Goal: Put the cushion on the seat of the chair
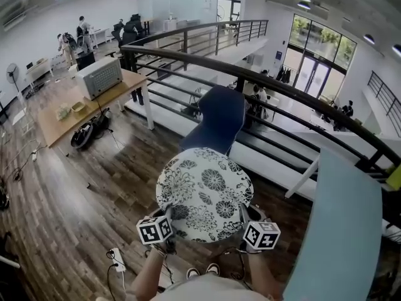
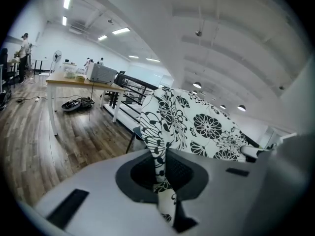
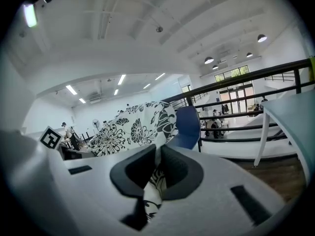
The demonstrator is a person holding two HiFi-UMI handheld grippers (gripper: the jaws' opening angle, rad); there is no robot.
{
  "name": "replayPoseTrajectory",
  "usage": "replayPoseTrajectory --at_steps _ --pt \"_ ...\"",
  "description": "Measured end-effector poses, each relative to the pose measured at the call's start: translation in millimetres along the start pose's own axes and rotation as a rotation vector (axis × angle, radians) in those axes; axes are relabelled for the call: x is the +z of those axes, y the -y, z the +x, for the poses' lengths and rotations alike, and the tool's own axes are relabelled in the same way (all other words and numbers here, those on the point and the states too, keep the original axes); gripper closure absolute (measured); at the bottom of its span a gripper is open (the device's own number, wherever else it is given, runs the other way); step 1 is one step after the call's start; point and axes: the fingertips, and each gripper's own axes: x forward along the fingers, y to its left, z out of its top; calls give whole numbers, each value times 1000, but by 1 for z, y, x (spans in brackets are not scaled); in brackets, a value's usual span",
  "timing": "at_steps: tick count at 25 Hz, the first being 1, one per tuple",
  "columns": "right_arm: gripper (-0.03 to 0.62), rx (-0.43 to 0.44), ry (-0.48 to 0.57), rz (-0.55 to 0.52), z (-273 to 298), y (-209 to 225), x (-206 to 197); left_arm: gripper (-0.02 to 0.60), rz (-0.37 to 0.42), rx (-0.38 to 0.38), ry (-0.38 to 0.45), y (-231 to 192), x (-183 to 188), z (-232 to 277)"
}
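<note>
Cushion [image 1: 205, 193] in left gripper [image 1: 168, 214] and right gripper [image 1: 244, 216]

Floor [image 1: 94, 193]: dark wood planks. Standing or lying directly on it:
- blue chair [image 1: 216, 121]
- wooden bench [image 1: 59, 115] on white legs
- black bundle [image 1: 88, 132] of bags and cables, under that bench
- white power strip [image 1: 116, 259] with its cord
- pedestal fan [image 1: 12, 74], far left
- pale blue bench [image 1: 341, 231], right

On the wooden bench: grey box-shaped machine [image 1: 99, 76] and small pale items [image 1: 69, 110].
</note>
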Motion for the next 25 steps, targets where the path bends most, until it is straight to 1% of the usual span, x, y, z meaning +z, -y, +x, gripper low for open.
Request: replayPoseTrajectory --at_steps 7,13,18,25 --pt "569 -10 4 20 2 -12 -11 566 13 -17 -13 -15 0 4" --pt "569 -49 -22 46 11 2 -13 566 16 -27 -40 -18 5 22" --pt "569 -49 -26 54 47 17 -5 566 21 -19 -47 -21 18 56" --pt "569 -18 -57 41 115 50 25 566 10 8 -42 -15 52 120"
